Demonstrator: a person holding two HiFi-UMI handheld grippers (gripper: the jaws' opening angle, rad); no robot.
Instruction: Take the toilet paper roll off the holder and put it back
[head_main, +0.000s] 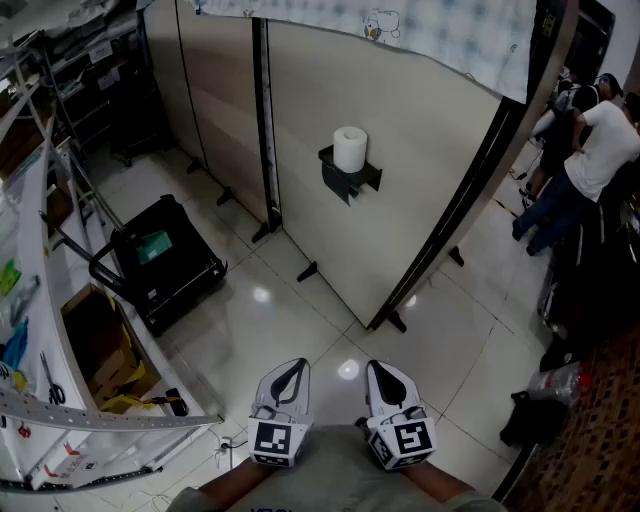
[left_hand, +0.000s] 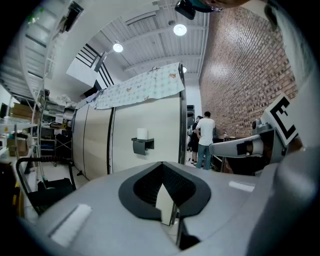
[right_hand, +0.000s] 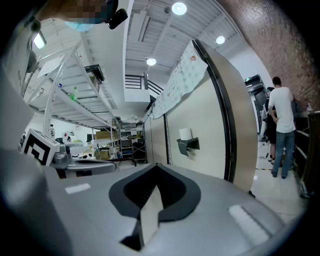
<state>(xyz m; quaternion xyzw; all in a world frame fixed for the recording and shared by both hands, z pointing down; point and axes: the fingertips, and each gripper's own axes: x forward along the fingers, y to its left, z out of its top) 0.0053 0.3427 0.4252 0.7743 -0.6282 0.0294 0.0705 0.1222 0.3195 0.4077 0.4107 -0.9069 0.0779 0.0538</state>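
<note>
Head view shows left tool (head_main: 290, 372) and right tool (head_main: 382, 374) pressed together, empty; the toilet paper roll (head_main: 350, 148) seems light and squashy, best pinched gently across its sides.

The head view looks steeply down from above onto the tiled floor (head_main: 300, 300), the partition panel (head_main: 420, 200) far off at upper centre. Both gripper views sit low, facing roughly level at that panel from a distance. All three share the toilet paper roll (head_main: 350, 148) (left_hand: 142, 133) (right_hand: 185, 133) on its holder (head_main: 350, 180), small in each.

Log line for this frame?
toilet paper roll: upright on holder | left gripper: shut, empty | right gripper: shut, empty | both far from roll
</note>
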